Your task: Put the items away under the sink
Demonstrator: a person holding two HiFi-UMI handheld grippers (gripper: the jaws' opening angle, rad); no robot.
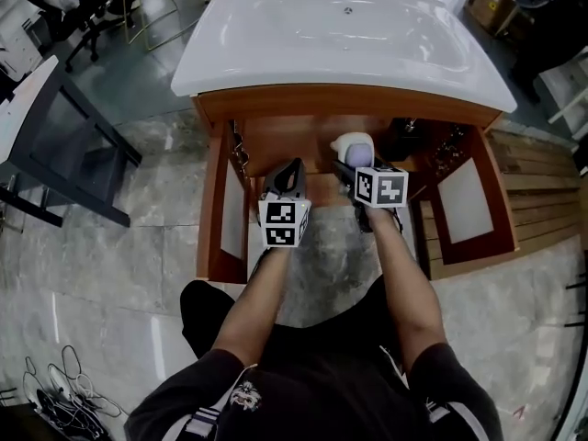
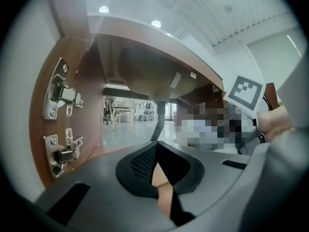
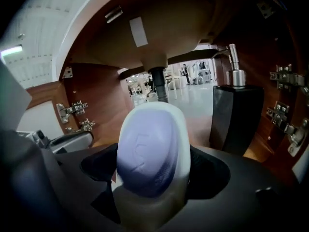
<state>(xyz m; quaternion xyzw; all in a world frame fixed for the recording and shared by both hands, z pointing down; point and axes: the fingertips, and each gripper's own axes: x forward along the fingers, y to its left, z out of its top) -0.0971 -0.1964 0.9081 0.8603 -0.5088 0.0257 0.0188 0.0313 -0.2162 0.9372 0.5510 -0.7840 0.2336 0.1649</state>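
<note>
Below the white sink (image 1: pixel 276 44), the wooden cabinet (image 1: pixel 276 136) stands with both doors swung out. My right gripper (image 1: pixel 356 165) is shut on a rounded white item with a lavender face (image 1: pixel 355 146), holding it at the cabinet's mouth. In the right gripper view that item (image 3: pixel 152 149) fills the space between the jaws of the right gripper (image 3: pixel 152 175). A black pump dispenser (image 3: pixel 236 117) stands inside at the right, also visible in the head view as a dark dispenser (image 1: pixel 404 138). My left gripper (image 1: pixel 288 175) is shut and holds nothing, at the cabinet's left side (image 2: pixel 157 170).
The drain pipe (image 3: pixel 158 83) drops from the basin at the cabinet's middle. Metal hinges (image 2: pixel 60 95) sit on the left wall. The left door (image 1: pixel 219 219) and right door (image 1: pixel 467 200) flank my arms. A dark table frame (image 1: pixel 64 154) stands to the left on the marble floor.
</note>
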